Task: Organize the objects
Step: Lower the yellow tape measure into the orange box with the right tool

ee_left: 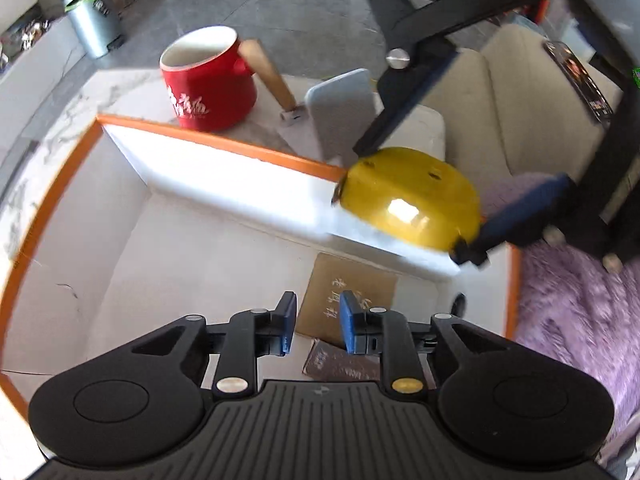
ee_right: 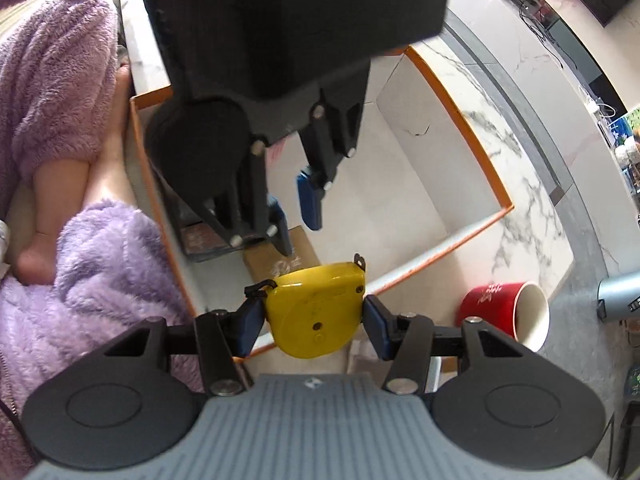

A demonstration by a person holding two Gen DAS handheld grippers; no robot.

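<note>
My right gripper (ee_right: 314, 322) is shut on a yellow tape measure (ee_right: 316, 314) and holds it over the near rim of a white box with an orange edge (ee_right: 468, 132). In the left wrist view the tape measure (ee_left: 412, 196) hangs at the box's far right corner (ee_left: 224, 142). My left gripper (ee_left: 318, 322) is open and empty, low inside the box, above a brown booklet (ee_left: 348, 300) and a dark booklet (ee_left: 340, 364) on the box floor. The left gripper also shows in the right wrist view (ee_right: 296, 208).
A red mug (ee_left: 210, 80) stands on the marble table behind the box, beside a cleaver with a wooden handle (ee_left: 268, 70) and grey blade (ee_left: 340, 108). The mug also shows in the right wrist view (ee_right: 504, 314). A purple fleece sleeve (ee_left: 576, 312) lies at the right.
</note>
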